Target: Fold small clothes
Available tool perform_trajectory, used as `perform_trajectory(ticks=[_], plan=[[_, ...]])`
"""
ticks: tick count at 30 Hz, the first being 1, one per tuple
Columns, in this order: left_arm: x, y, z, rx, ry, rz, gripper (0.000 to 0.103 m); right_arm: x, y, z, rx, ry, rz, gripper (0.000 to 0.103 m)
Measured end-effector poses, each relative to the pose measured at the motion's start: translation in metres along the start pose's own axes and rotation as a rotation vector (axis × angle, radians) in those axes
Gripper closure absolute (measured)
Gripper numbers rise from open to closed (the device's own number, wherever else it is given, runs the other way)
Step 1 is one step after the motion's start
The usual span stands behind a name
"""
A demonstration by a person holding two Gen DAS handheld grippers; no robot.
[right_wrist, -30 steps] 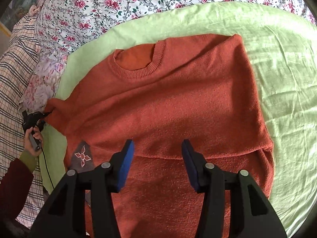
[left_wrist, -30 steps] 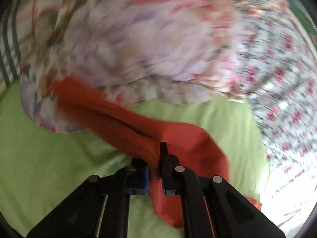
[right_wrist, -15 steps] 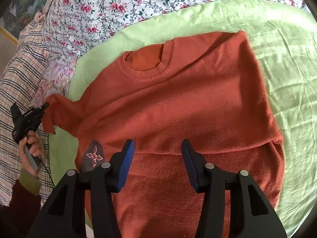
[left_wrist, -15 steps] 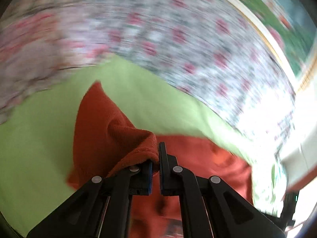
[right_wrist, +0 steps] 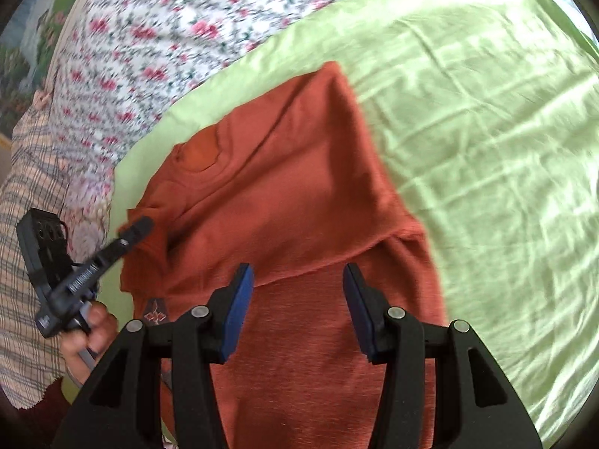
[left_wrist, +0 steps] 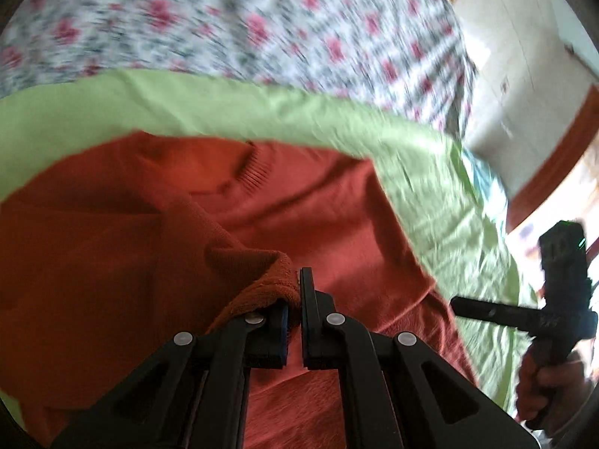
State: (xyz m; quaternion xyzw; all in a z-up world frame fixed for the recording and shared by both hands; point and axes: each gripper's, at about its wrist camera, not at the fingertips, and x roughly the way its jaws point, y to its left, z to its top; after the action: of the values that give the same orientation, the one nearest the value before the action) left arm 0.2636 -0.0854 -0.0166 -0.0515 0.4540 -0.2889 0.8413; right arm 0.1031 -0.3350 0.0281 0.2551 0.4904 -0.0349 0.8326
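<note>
A rust-orange knit sweater (right_wrist: 292,194) lies on a light green sheet (right_wrist: 486,142), neck toward the far side. It also shows in the left wrist view (left_wrist: 329,202). My left gripper (left_wrist: 295,292) is shut on the sweater's sleeve (left_wrist: 262,280) and holds it over the sweater's body. That gripper shows at the left of the right wrist view (right_wrist: 136,226), over the sweater's left edge. My right gripper (right_wrist: 297,292) is open and empty, above the sweater's lower part, where a folded edge crosses. It shows at the right of the left wrist view (left_wrist: 464,305).
A floral bedspread (right_wrist: 157,37) lies beyond the green sheet. A plaid cloth (right_wrist: 26,194) lies at the far left. A small dark label (right_wrist: 155,310) shows on the sweater's lower left. A white wall with a brown skirting (left_wrist: 524,93) stands at the right.
My left gripper has carried the sleeve from the sweater's left side inward over its body. The right gripper has stayed open above the lower part and turned a little.
</note>
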Motion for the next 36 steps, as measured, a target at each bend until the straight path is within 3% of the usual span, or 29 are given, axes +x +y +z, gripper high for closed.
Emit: perform_trajectory(ticks=[3,6,8,10,14,19,22,26,33,36], plan=[[0.032,-0.005,-0.003,0.019,0.069,0.009,0.099,-0.001,-0.008,0.001,0.02,-0.005,-0.006,0.052],[0.044,-0.002,-0.009,0.01,0.121,-0.008,0.087,-0.001,-0.009,0.004,0.017,-0.008,-0.009,0.052],[0.038,0.001,-0.016,0.002,0.131,-0.024,0.067,0.0,-0.006,0.006,0.008,-0.011,-0.006,0.052],[0.024,0.004,-0.026,0.01,0.125,-0.011,0.058,0.002,-0.002,0.009,-0.007,-0.014,-0.003,0.052],[-0.013,0.025,-0.053,-0.021,0.12,0.026,0.056,0.012,0.014,0.013,-0.051,-0.011,0.013,0.052],[-0.065,0.084,-0.088,-0.157,0.091,0.174,0.053,0.041,0.056,0.011,-0.17,0.026,0.042,0.051],[-0.088,0.121,-0.1,-0.241,0.064,0.272,0.053,0.056,0.085,0.006,-0.281,0.04,0.05,0.044],[-0.103,0.163,-0.112,-0.319,0.047,0.378,0.054,0.073,0.129,-0.007,-0.541,0.023,-0.014,0.035],[-0.094,0.19,-0.116,-0.32,0.069,0.44,0.053,0.091,0.165,-0.046,-1.074,-0.039,-0.215,0.025],[-0.089,0.191,-0.109,-0.308,0.068,0.472,0.053,0.106,0.175,-0.056,-1.212,-0.063,-0.282,0.025]])
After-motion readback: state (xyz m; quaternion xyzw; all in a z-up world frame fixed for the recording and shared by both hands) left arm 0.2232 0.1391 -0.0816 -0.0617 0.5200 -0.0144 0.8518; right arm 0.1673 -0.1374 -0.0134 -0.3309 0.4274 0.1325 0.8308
